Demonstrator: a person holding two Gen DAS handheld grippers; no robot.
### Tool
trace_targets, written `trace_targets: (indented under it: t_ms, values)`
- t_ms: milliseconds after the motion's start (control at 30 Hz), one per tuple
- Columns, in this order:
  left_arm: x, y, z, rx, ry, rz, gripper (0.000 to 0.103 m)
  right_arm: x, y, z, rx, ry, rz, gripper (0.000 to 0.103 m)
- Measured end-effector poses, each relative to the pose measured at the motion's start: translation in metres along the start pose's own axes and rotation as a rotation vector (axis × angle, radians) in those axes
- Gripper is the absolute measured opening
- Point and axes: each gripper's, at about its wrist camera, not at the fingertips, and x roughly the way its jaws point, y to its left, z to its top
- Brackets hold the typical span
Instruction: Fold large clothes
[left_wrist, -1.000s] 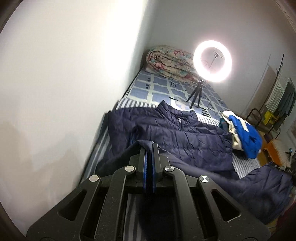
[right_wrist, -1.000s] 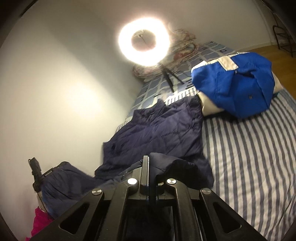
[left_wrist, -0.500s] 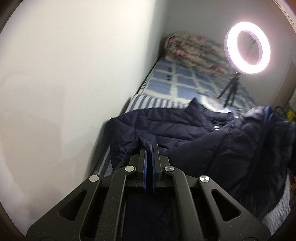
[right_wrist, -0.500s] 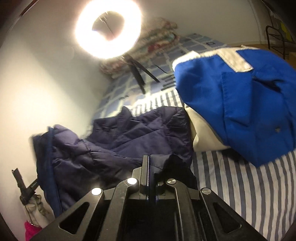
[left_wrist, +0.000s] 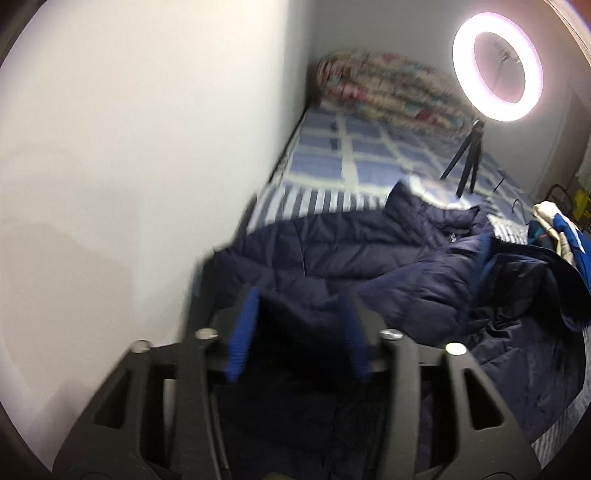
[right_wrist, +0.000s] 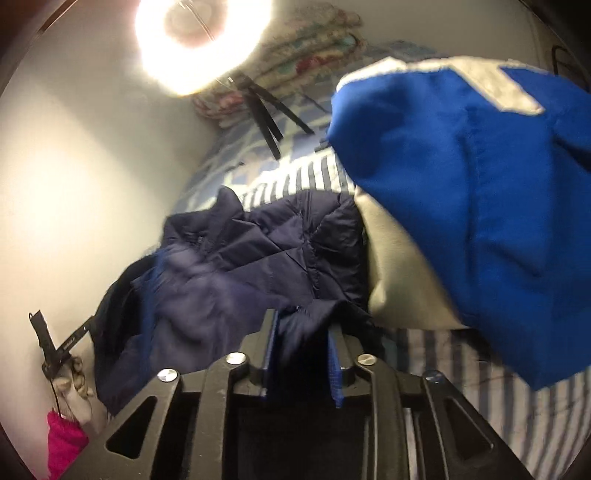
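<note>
Navy quilted jacket (left_wrist: 332, 254) rumpled, half-folded on striped bed (left_wrist: 306, 199); left gripper (left_wrist: 299, 314), right gripper (right_wrist: 301, 332) both wide.

Item count, both views:

- Tools: two, the left tool (left_wrist: 295, 332) and the right tool (right_wrist: 301, 350).
- Navy jacket (left_wrist: 351, 254): one.
- Blue garment (right_wrist: 461, 184): one, with grey panels.
- Ring light (left_wrist: 498, 66): one, on one tripod (left_wrist: 466, 162).
- Rolled quilt (left_wrist: 384, 88): one.
- Bed (left_wrist: 325, 162): one.
- Pink cloth (right_wrist: 62, 439): one.
</note>
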Motion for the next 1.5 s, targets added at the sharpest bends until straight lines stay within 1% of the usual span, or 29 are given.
trace_targets:
  t_ms: [33,100,133,167,200,233,300,367,533,600,633,700,767,867,900,1000,1033,1067,1100,1133,1200,1233,1300,1333,1400,1467,1500]
  values:
    - [-0.01,-0.002,0.0,0.032,-0.032,-0.006,0.053,-0.011,0.0,-0.002,-0.031,-0.025,0.002,0.042]
    - [-0.021,-0.005,-0.001,0.087,-0.063,-0.019,0.053,-0.032,0.003,-0.009,-0.105,-0.084,-0.019,0.045]
    - [-0.024,-0.007,-0.003,0.127,-0.074,-0.025,0.053,-0.04,0.007,-0.012,-0.163,-0.109,-0.036,0.049]
    - [-0.024,-0.009,-0.005,0.171,-0.078,-0.016,0.055,-0.046,0.012,-0.016,-0.246,-0.129,-0.061,0.053]
    - [-0.022,-0.011,-0.008,0.206,-0.074,-0.001,0.056,-0.047,0.016,-0.019,-0.296,-0.139,-0.088,0.063]
    - [-0.017,-0.013,-0.01,0.238,-0.062,0.009,0.056,-0.047,0.021,-0.021,-0.349,-0.146,-0.123,0.068]
    - [-0.002,-0.015,-0.012,0.26,-0.017,0.023,0.056,-0.04,0.028,-0.023,-0.41,-0.131,-0.145,0.068]
    - [0.013,-0.015,-0.011,0.245,0.012,0.018,0.056,-0.028,0.038,-0.024,-0.466,-0.115,-0.186,0.068]
    - [0.044,-0.019,0.003,0.233,0.047,0.054,0.056,0.009,0.066,-0.018,-0.589,-0.108,-0.291,0.067]
    - [0.054,-0.02,0.008,0.237,0.068,0.038,0.056,0.019,0.073,-0.012,-0.634,-0.11,-0.315,0.068]
    - [0.06,-0.021,0.01,0.242,0.079,0.04,0.056,0.025,0.075,-0.007,-0.641,-0.101,-0.324,0.071]
    - [0.072,-0.027,0.015,0.262,0.089,0.054,0.056,0.038,0.074,0.001,-0.624,-0.063,-0.34,0.071]
    - [0.083,-0.032,0.02,0.268,0.103,0.06,0.06,0.053,0.07,0.008,-0.594,-0.033,-0.376,0.071]
    - [0.107,-0.042,0.026,0.285,0.134,0.099,0.061,0.072,0.062,0.012,-0.552,0.0,-0.433,0.07]
    - [0.114,-0.045,0.027,0.295,0.145,0.112,0.061,0.076,0.061,0.014,-0.546,0.007,-0.44,0.07]
    - [0.134,-0.055,0.025,0.335,0.162,0.154,0.061,0.089,0.061,0.016,-0.559,0.031,-0.465,0.07]
    - [0.14,-0.058,0.023,0.343,0.166,0.17,0.058,0.094,0.062,0.017,-0.566,0.042,-0.467,0.066]
    - [0.143,-0.059,0.021,0.349,0.171,0.177,0.047,0.097,0.063,0.017,-0.572,0.053,-0.469,0.061]
    - [0.147,-0.06,0.02,0.353,0.178,0.184,0.04,0.1,0.063,0.017,-0.578,0.061,-0.472,0.046]
    - [0.153,-0.061,0.019,0.357,0.179,0.202,0.037,0.103,0.063,0.018,-0.584,0.069,-0.483,0.036]
    - [0.16,-0.059,0.019,0.355,0.173,0.247,0.032,0.107,0.062,0.018,-0.591,0.079,-0.51,0.031]
    - [0.167,-0.056,0.021,0.354,0.161,0.298,0.029,0.109,0.061,0.019,-0.591,0.075,-0.533,0.027]
    - [0.176,-0.051,0.023,0.343,0.15,0.383,0.028,0.111,0.057,0.026,-0.561,0.049,-0.592,0.025]
    - [0.179,-0.047,0.027,0.334,0.141,0.416,0.028,0.11,0.055,0.029,-0.536,0.036,-0.608,0.022]
    - [0.185,-0.042,0.033,0.335,0.123,0.505,0.028,0.113,0.054,0.034,-0.518,0.029,-0.623,0.022]
    - [0.184,-0.04,0.036,0.355,0.104,0.538,0.028,0.119,0.057,0.033,-0.554,0.038,-0.65,0.022]
    - [0.18,-0.04,0.038,0.36,0.093,0.539,0.028,0.121,0.058,0.033,-0.566,0.043,-0.66,0.022]
